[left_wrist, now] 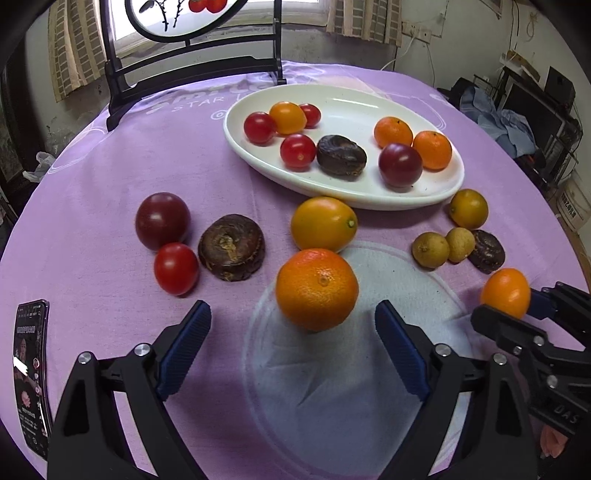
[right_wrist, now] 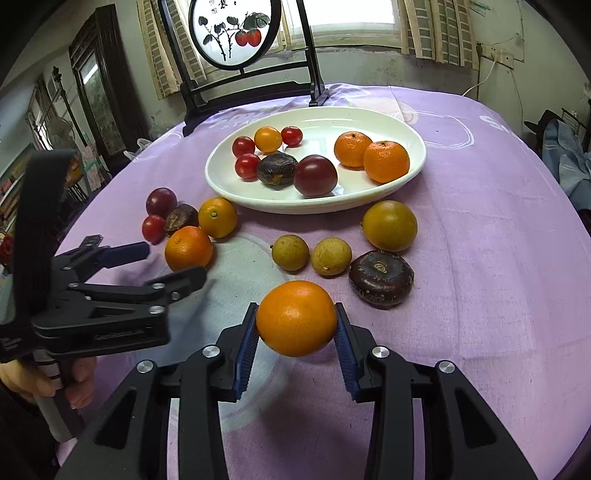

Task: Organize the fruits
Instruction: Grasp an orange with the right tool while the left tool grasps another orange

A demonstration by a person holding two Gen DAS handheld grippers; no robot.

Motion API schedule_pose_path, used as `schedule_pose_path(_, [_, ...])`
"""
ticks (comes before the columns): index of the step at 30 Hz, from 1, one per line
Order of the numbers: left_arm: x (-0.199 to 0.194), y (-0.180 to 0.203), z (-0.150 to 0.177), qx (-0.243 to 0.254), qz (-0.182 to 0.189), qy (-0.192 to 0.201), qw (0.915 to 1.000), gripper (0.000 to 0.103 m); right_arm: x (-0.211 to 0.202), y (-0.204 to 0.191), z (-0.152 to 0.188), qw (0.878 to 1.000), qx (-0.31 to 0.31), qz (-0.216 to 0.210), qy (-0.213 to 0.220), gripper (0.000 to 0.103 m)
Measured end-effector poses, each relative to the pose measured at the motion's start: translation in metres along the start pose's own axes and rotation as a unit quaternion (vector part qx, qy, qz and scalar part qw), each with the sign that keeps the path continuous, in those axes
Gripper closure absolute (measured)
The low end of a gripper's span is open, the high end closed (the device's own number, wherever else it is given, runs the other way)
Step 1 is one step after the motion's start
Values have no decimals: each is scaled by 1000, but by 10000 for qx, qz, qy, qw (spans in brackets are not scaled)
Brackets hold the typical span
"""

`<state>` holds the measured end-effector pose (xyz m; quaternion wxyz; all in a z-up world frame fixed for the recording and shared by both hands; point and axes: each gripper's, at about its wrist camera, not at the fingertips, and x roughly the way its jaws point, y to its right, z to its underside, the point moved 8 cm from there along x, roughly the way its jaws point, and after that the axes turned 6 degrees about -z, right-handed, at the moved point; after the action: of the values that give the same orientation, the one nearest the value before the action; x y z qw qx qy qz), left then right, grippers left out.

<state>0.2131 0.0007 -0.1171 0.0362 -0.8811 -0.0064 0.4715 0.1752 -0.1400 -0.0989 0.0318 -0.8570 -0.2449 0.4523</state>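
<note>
Tilting downward over the worktop (right_wrist: 498,258), the right gripper (right_wrist: 296,334) is seen with its fingers (right_wrist: 246,345) clamped on a small orange (right_wrist: 296,318). The left gripper (left_wrist: 293,352) is held open, fingers apart around nothing, just before a mandarin (left_wrist: 317,288) lying on the purple cloth (left_wrist: 92,192). On the white plate (left_wrist: 369,199), nine fruits are counted; nine more are scattered nearby. A phone (left_wrist: 32,373), apparently lit, is laid at the edge. A painted screen (right_wrist: 236,33) and curtained windows are seen behind.
</note>
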Motion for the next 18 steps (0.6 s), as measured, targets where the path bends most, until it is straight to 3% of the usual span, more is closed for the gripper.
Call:
schedule_pose_path(4, [8,8,-5,119,-70,-56,9999,37,0,3,1,10000,24,-36,-9,63])
schedule_pose_path(6, [7,14,-9,177,0,-31,9998,59,0,3,1,10000,-5,-22,2,63])
schedule_pose_path(12, [-6,17,-6,340,-30,-22,9994,60,-7,1,-1,9998,-23,-76,164,63])
schedule_pose_path(18, [-50,7,-36,395,80,508,9979,60,-22,3,-20,9990,-17,-59,436,63])
